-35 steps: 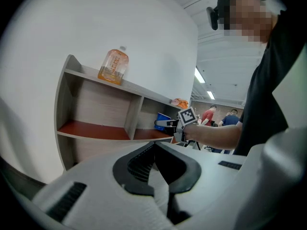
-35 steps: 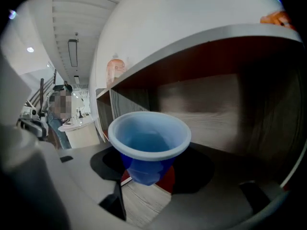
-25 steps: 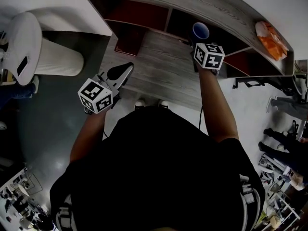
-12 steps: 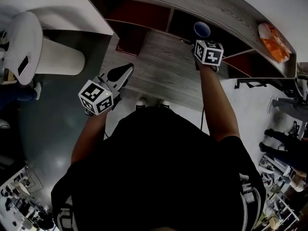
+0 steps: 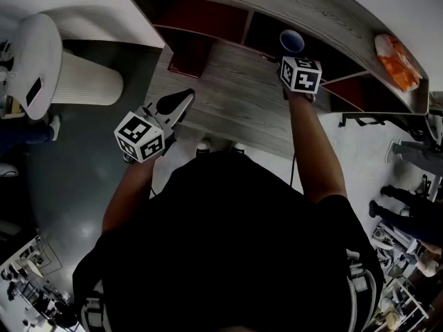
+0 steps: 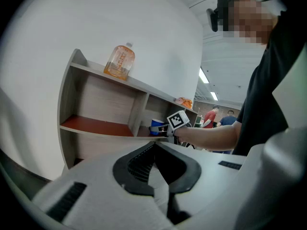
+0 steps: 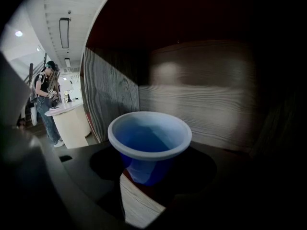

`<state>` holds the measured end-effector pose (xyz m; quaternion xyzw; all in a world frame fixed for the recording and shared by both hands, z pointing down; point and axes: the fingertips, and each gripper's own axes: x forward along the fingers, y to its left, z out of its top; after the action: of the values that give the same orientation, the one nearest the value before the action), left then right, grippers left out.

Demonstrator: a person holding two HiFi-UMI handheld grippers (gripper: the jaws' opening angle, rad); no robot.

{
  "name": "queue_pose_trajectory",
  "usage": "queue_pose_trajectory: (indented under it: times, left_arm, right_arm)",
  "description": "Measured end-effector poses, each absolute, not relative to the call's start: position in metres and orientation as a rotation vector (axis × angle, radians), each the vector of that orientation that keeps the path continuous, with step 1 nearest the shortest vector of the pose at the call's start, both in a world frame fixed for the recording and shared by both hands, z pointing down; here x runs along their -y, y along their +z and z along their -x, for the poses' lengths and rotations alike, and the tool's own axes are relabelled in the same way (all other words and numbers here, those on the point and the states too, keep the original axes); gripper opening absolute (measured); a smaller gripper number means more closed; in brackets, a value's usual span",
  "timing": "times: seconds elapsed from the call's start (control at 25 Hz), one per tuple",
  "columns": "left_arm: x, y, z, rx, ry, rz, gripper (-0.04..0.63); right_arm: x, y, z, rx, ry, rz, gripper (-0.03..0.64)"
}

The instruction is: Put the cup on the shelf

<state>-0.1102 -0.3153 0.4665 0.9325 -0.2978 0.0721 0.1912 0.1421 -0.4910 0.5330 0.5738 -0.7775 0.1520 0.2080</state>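
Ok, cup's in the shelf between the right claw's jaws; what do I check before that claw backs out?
1. Cup inside a shelf compartment: ok.
2. Cup upright: ok.
3. Cup's base resting on the shelf: cannot tell.
4. Right claw let go of the cup: cannot tell; jaws have just been opening, cup between them.
5. Left claw clear of the shelf: ok, shut and empty.

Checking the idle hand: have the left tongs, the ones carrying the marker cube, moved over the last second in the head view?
No. The left tongs keep the same spot and the same gap to the white ribbed pedestal table on their left.
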Motion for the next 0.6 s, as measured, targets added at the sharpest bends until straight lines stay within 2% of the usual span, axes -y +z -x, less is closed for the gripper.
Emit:
queue_pose_trajectory:
  times: [0.6]
  left_arm:
    - [0.3164, 0.4668, 0.1113, 0.836, 0.203, -2.620, 0.018]
  right_arm:
    - [0.4914, 0.5350, -0.1410, 2.152, 0.413, -1.597, 0.288]
